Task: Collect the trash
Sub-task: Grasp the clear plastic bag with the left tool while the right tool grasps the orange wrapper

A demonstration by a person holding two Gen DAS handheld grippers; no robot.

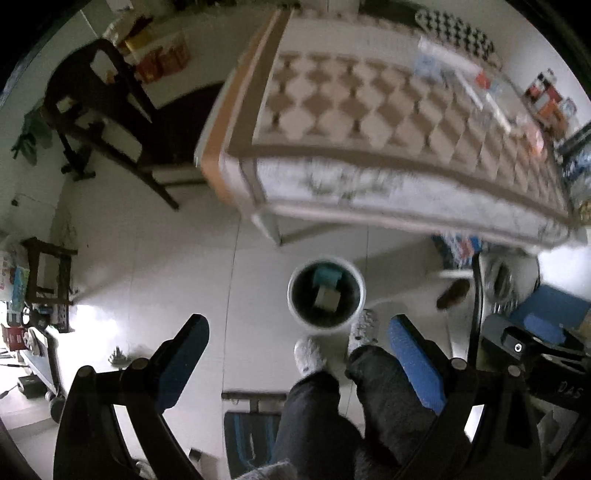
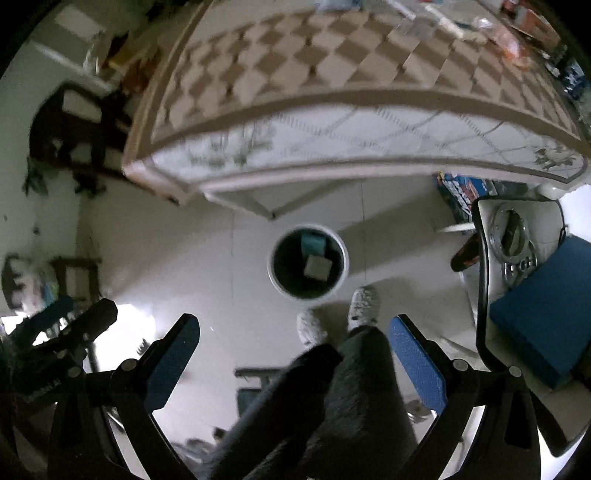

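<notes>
A round white trash bin [image 1: 354, 291] stands on the floor in front of the table; it also shows in the right wrist view [image 2: 341, 245]. Inside lie a teal piece [image 1: 325, 276] [image 2: 312, 240] and a grey square piece [image 1: 327, 298] [image 2: 317, 266]. My left gripper [image 1: 295, 350] is open and empty, held high above the floor near the bin. My right gripper [image 2: 295, 350] is also open and empty, high above the floor. Loose wrappers and packets [image 1: 476, 85] [image 2: 506, 33] lie at the far side of the checkered table [image 1: 351, 110] [image 2: 332, 55].
The person's legs and white shoes [image 1: 364, 326] [image 2: 364, 306] stand just before the bin. A dark chair [image 1: 99, 110] stands left of the table. A chair with a blue cushion [image 2: 543, 321] is at the right. Boxes [image 2: 461, 192] lie under the table.
</notes>
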